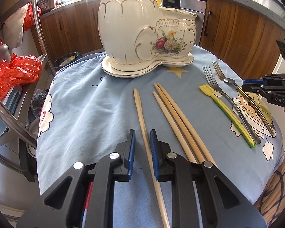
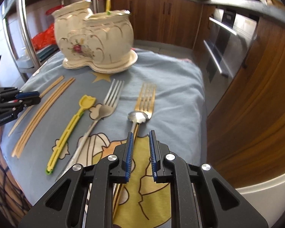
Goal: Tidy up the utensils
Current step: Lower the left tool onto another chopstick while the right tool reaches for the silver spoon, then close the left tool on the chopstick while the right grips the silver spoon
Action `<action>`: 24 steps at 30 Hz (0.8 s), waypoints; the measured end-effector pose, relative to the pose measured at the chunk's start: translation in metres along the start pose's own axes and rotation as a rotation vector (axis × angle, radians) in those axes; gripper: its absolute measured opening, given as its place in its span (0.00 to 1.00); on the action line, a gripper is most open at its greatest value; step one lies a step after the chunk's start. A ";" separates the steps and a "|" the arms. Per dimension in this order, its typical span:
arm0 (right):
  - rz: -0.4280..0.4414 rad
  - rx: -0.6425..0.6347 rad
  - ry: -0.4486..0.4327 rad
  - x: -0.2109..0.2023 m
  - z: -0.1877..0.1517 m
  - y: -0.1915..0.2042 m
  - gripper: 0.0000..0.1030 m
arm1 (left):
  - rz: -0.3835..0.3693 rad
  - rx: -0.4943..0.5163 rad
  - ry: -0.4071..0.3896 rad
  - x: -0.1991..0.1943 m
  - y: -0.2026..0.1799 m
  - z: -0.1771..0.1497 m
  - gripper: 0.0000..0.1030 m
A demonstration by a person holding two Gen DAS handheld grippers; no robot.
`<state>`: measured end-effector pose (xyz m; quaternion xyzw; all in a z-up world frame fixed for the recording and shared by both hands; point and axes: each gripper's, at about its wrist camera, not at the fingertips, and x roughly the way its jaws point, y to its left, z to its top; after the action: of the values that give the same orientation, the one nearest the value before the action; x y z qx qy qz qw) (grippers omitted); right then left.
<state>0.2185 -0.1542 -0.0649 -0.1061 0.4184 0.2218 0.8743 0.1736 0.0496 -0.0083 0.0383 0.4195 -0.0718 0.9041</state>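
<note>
Left wrist view: left hand-held gripper (image 1: 142,133) open, single pale chopstick (image 1: 141,112) running between pads, not pinched. Three more chopsticks (image 1: 172,114) just right of it on blue cloth-covered surface (image 1: 85,102). Right wrist view: right hand-held gripper (image 2: 141,134) open too, holding nothing; small spoon (image 2: 138,116) lies on gold fork (image 2: 145,98), silver fork (image 2: 108,104) and yellow scoop (image 2: 72,121) further left. Floral ceramic holder (image 2: 96,41) at far end.

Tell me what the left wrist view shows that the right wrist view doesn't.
Only the left wrist view: a lone chopstick running between the left gripper's open jaws, and a rice cooker.

Only the right wrist view: the ceramic holder's open top with a yellow handle sticking out.

Both: chopsticks, two forks, a spoon, a yellow-green utensil.
</note>
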 end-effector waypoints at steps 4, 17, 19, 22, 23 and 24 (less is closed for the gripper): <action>0.069 0.035 0.031 0.007 0.002 -0.005 0.16 | -0.002 0.003 0.007 0.001 0.000 0.001 0.17; 0.089 0.081 0.064 0.010 0.007 -0.025 0.16 | -0.001 0.015 0.020 0.003 0.006 0.004 0.16; 0.081 0.072 0.075 0.012 0.010 -0.024 0.16 | 0.007 0.020 0.020 0.003 0.006 0.005 0.16; 0.079 0.061 0.095 0.017 0.018 -0.021 0.16 | 0.005 0.017 0.023 0.003 0.006 0.006 0.16; 0.083 0.053 0.105 0.019 0.020 -0.019 0.16 | 0.005 0.018 0.025 0.004 0.005 0.006 0.16; 0.081 0.044 0.118 0.022 0.021 -0.016 0.17 | 0.006 0.019 0.027 0.004 0.005 0.006 0.16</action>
<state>0.2530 -0.1541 -0.0685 -0.0827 0.4781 0.2409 0.8406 0.1817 0.0531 -0.0072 0.0493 0.4309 -0.0726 0.8981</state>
